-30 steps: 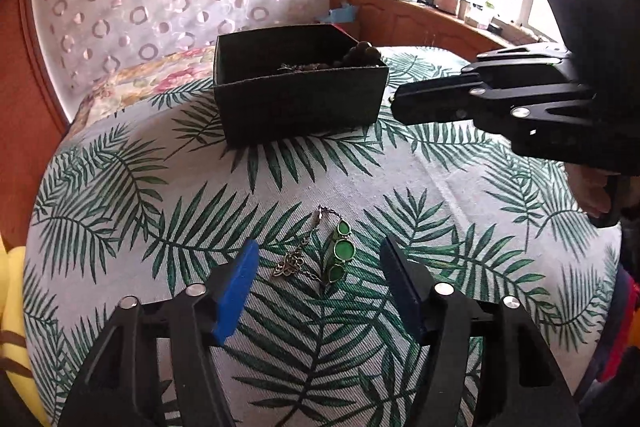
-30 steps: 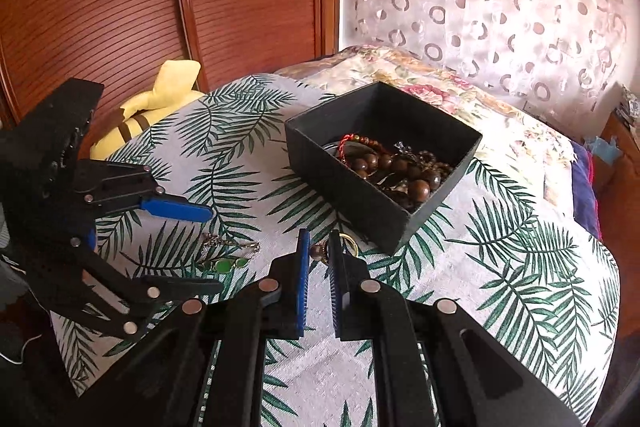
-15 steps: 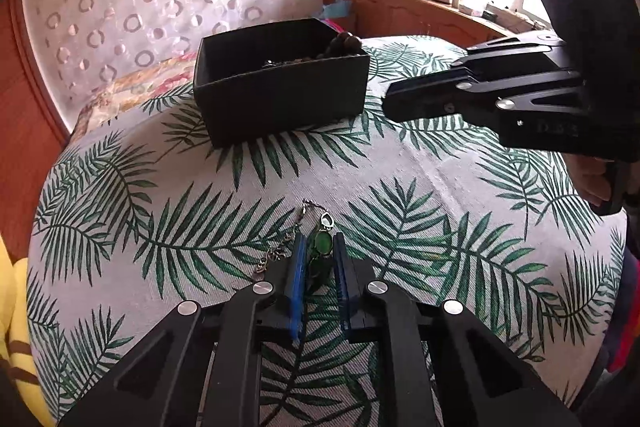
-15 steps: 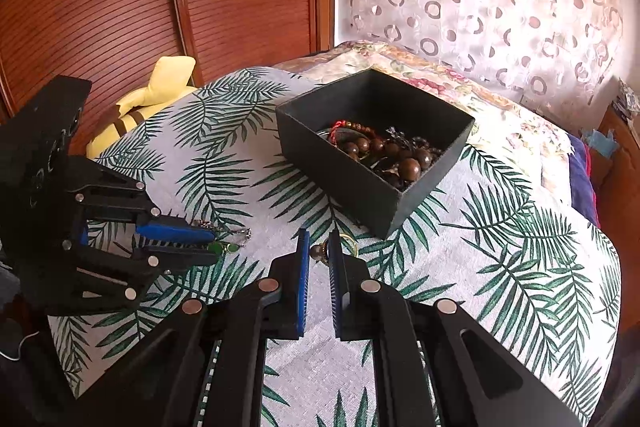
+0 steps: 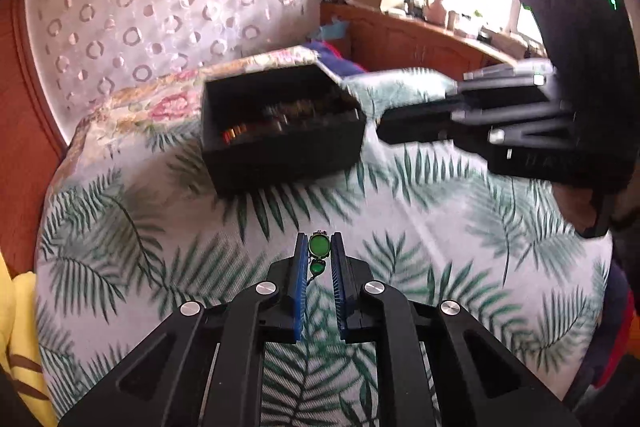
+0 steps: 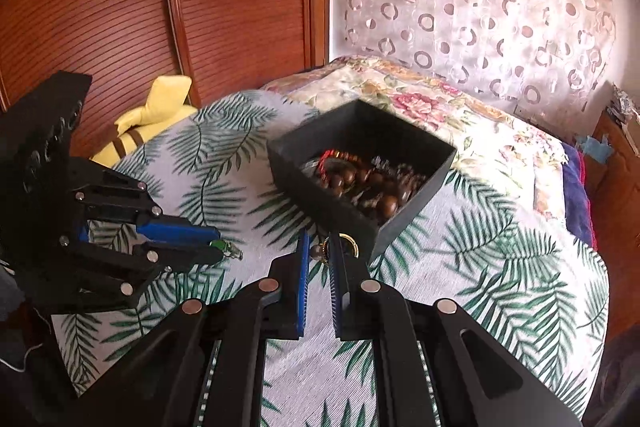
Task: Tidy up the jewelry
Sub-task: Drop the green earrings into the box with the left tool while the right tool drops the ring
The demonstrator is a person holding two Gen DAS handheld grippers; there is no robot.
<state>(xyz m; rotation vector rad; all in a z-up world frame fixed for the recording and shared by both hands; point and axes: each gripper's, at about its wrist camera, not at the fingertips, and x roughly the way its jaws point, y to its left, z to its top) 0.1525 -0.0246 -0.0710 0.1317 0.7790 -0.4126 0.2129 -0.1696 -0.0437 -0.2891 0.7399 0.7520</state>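
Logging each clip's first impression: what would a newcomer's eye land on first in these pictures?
Probably the bright green pendant pinched between the blue pads of the left tongs, low in the left wrist view. Next, the black box full of brown beads on the palm-leaf bedspread, beyond both tongs. The right tongs grip a small gold-ringed piece just before the box.

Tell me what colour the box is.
Black box, best seen in the right wrist view.

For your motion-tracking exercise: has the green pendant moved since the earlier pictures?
Yes. The green pendant, earlier lying on the palm-leaf cloth, is now off it, pinched in the left gripper, which is raised toward the black box.
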